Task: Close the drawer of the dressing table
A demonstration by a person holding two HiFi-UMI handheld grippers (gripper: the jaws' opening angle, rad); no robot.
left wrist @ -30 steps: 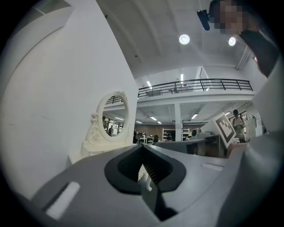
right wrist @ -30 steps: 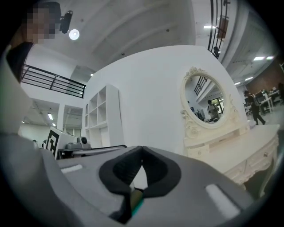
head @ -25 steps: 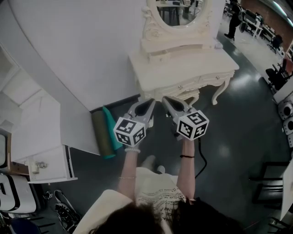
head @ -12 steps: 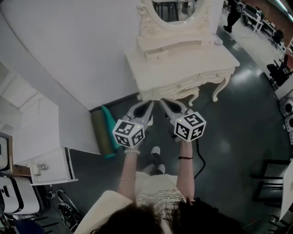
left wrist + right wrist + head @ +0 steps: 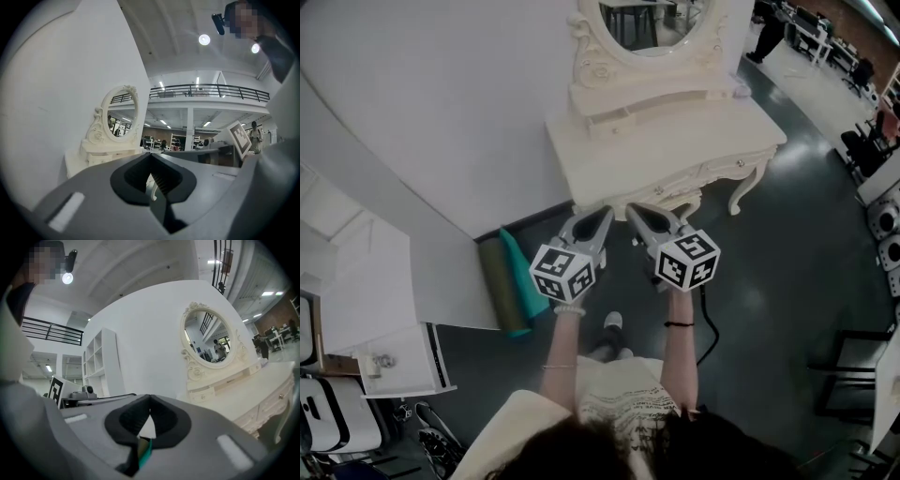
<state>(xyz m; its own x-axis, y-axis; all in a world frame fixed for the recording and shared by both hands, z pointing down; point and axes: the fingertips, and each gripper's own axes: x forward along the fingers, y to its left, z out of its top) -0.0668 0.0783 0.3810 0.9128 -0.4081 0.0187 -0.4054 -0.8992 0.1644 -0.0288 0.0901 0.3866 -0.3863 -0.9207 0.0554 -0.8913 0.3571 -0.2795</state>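
Left gripper [image 5: 602, 217]: jaws pressed together, nothing between them, held level.
Right gripper [image 5: 637, 214]: jaws together too, empty.
Change: both have travelled nearer the dressing table [image 5: 694, 150], whose front edge now lies just ahead of the tips.
Task thing: small drawer [image 5: 607, 119] below the mirror [image 5: 652, 23] looks slightly pulled out, untouched.
Meaning: approach under way, push not yet begun.

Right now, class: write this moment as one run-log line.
stage: before contact | left gripper: shut, empty | right gripper: shut, empty | dressing table: ahead, untouched | small drawer under mirror: appears ajar
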